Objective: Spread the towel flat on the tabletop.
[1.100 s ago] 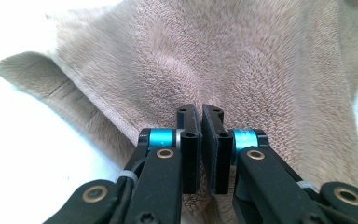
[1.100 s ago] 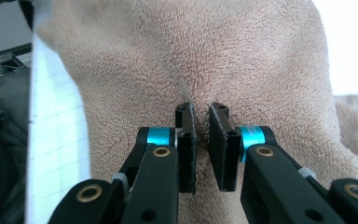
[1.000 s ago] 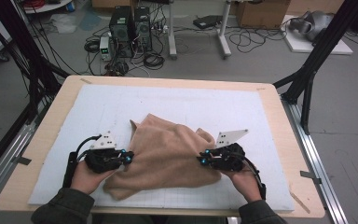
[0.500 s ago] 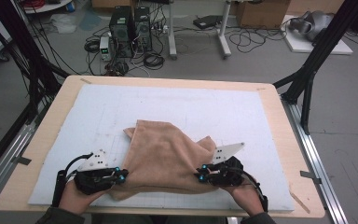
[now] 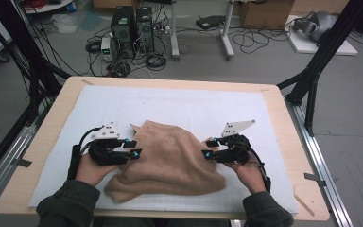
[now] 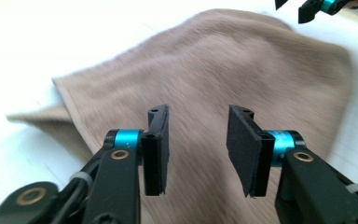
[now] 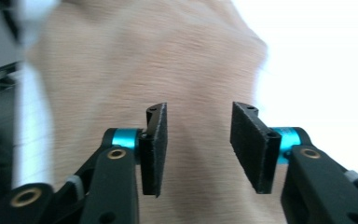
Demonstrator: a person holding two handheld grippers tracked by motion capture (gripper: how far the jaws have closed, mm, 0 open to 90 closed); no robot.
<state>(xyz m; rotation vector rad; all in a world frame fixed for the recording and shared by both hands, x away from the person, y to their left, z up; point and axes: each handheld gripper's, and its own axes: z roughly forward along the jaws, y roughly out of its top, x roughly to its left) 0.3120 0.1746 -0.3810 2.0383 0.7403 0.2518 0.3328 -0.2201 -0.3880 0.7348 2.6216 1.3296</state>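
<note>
While the towel [image 5: 170, 161] lies rumpled near the counter's [image 5: 42, 142] 6 o'clock edge, the left hand-held gripper [image 5: 134, 148] flanks it at 9 o'clock and the right hand-held gripper [image 5: 207, 149] at 3 o'clock, both jaws apart, seemingly gripping nothing.

We see soft, even light from above. Past each gripper's jaws the white mat [image 6: 51, 37] glares bright, and the brown towel [image 7: 135, 70] looks blurry.

Tan towel [image 5: 170, 158], white gridded mat [image 5: 194, 106]
</note>
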